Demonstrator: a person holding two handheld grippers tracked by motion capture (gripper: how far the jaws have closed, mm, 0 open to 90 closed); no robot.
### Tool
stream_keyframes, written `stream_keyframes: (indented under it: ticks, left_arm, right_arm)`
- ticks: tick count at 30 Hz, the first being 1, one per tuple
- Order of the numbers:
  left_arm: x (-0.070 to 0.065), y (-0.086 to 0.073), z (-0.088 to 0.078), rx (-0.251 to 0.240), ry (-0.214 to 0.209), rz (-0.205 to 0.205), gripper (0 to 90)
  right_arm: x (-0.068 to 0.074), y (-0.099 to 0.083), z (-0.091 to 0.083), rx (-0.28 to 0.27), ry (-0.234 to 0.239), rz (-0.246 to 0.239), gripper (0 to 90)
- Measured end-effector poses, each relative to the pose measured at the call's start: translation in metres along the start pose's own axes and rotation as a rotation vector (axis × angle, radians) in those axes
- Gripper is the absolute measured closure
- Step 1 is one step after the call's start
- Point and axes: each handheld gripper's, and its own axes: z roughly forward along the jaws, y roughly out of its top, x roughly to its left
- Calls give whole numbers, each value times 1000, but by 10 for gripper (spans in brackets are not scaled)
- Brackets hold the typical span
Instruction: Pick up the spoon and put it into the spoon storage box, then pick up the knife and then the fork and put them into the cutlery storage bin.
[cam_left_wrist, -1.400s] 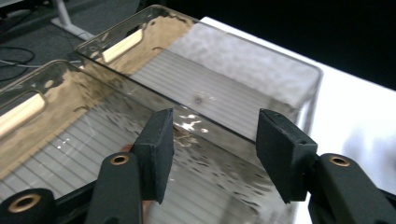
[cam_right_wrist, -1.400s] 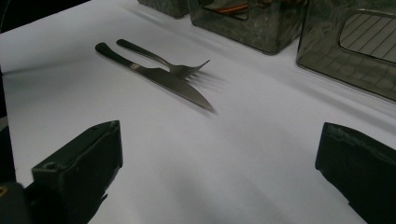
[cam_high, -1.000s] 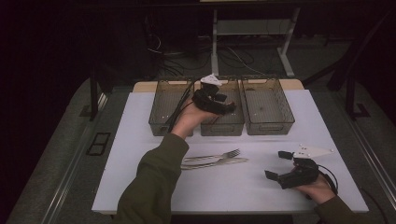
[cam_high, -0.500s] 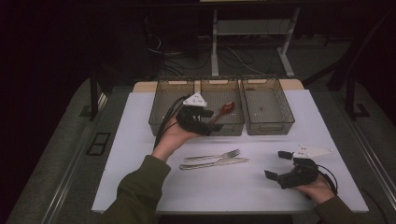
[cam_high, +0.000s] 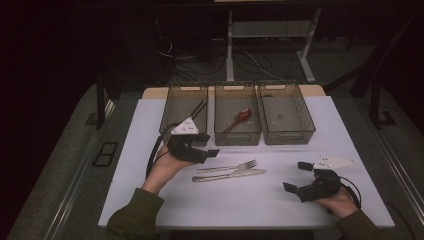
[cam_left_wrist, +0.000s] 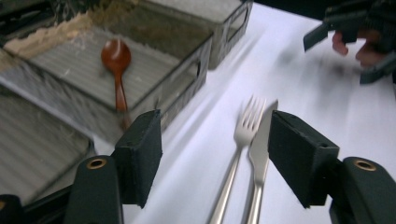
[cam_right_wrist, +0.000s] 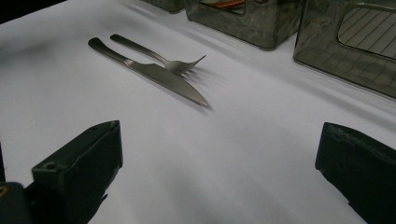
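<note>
Left claw (cam_high: 206, 150) is seen released, nothing between the jaws, which have just been closing a little; it is held above the counter (cam_high: 150, 200) just in front of the left bin (cam_high: 172, 117), beside the handle ends of the fork (cam_high: 227, 167) and knife (cam_high: 230, 175). Fork and knife are laid side by side, touching, mid-counter, with bare white surface open on all sides. A brown spoon (cam_high: 239, 119) is seen lying in the middle bin (cam_high: 220, 132); the right bin (cam_high: 305, 125) stands beside it. Right claw (cam_high: 298, 176) is held released and empty, well apart from the cutlery, near the counter's front right edge.
</note>
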Motion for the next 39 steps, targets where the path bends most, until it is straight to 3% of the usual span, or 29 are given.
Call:
stream_keyframes:
  ticks: [9,14,17,20,25,28,31,39]
  left_arm:
    - [-9,-31,-9,34,-2,-16,437]
    - [-13,-44,-8,53,-11,7,502]
    - [-14,-49,-5,72,-7,30,598]
    - [-12,-53,1,99,-33,22,720]
    - [-10,-61,13,185,-52,22,857]
    - [-10,-63,19,207,-58,18,878]
    - [-9,-64,23,236,-54,39,886]
    - [-6,-66,26,240,-44,39,888]
  right_arm:
    - [0,1,0,-2,4,-1,1]
    - [0,1,1,-2,6,-2,1]
    - [0,2,2,-1,9,-4,1]
    - [0,1,2,1,8,-4,1]
    - [1,2,2,3,7,-6,1]
    - [2,1,2,4,8,-11,1]
    - [1,2,2,3,9,-11,2]
    - [2,1,2,3,10,-12,1]
